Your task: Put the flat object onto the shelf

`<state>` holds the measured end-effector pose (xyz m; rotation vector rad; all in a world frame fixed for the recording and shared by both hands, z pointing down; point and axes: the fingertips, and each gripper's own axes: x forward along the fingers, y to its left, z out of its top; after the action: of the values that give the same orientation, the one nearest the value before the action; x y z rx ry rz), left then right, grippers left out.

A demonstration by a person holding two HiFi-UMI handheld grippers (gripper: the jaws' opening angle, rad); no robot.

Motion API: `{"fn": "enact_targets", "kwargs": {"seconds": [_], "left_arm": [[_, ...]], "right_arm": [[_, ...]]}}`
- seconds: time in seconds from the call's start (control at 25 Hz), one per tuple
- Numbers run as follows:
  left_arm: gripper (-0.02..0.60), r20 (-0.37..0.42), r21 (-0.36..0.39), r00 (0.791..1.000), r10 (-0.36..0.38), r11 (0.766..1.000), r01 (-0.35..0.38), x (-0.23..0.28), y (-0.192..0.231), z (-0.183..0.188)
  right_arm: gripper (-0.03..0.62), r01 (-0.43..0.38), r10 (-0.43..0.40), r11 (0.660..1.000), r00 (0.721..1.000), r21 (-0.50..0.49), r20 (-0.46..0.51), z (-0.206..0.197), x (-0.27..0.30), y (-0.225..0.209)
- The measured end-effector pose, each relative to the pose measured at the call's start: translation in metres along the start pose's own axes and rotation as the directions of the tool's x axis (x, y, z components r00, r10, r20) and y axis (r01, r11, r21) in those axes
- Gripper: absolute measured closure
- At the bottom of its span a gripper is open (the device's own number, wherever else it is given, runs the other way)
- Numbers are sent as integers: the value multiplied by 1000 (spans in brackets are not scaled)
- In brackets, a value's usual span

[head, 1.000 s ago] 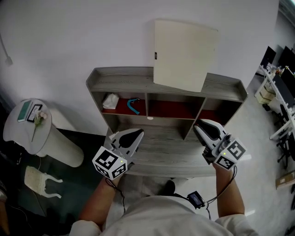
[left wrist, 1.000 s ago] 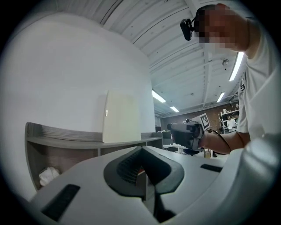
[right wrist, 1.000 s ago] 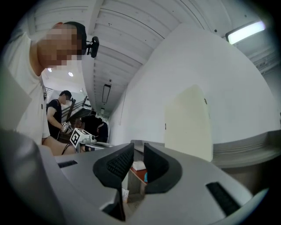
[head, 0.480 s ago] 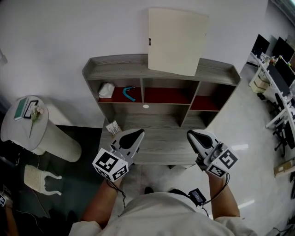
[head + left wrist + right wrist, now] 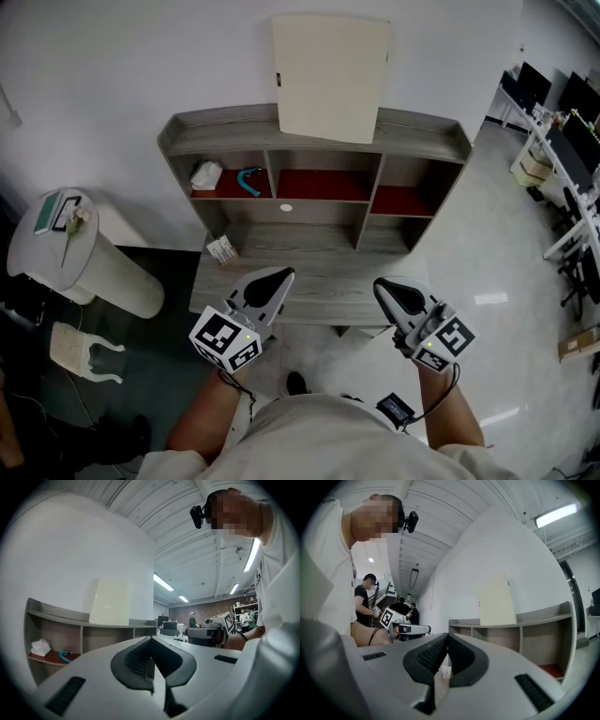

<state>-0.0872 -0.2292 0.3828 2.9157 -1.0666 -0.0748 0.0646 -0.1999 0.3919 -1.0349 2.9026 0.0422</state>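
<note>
The flat object is a cream board [image 5: 328, 80]. It stands upright on the top of the grey wooden shelf [image 5: 427, 139] and leans on the white wall. It also shows in the left gripper view as the board [image 5: 110, 602] and in the right gripper view as the board [image 5: 497, 599]. My left gripper [image 5: 281, 274] is shut and empty over the desk's front edge, well short of the shelf. Beside it on the right, my right gripper [image 5: 382, 286] is likewise shut with nothing in it. In their own views, the left gripper [image 5: 151, 641] and the right gripper [image 5: 447, 637] show their jaws meeting.
The shelf's left compartment holds a white crumpled tissue [image 5: 204, 174] and a teal hook-shaped thing [image 5: 248, 178]. A small card [image 5: 223, 249] lies at the desk's left. A round white side table [image 5: 61, 244] stands left, and office desks [image 5: 562, 141] stand right. People stand far behind.
Both grippers have drawn back from the shelf towards the desk's front edge. The board stays upright on the shelf top.
</note>
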Motion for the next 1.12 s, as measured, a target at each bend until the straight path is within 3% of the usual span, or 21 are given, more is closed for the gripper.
{"fn": "enact_targets", "kwargs": {"seconds": [0.28, 0.64, 1.12], "left_arm": [[566, -20, -28, 1000, 0, 1000, 0, 14, -70, -16], [566, -58, -24, 997, 55, 998, -56, 2, -135, -35], [567, -71, 45, 997, -39, 998, 42, -24, -179, -34]], "right_arm": [[574, -14, 14, 1000, 1000, 11, -15, -1, -65, -2], [574, -69, 69, 998, 997, 13, -15, -15, -123, 15], [574, 24, -24, 999, 1000, 25, 18, -10, -161, 54]]}}
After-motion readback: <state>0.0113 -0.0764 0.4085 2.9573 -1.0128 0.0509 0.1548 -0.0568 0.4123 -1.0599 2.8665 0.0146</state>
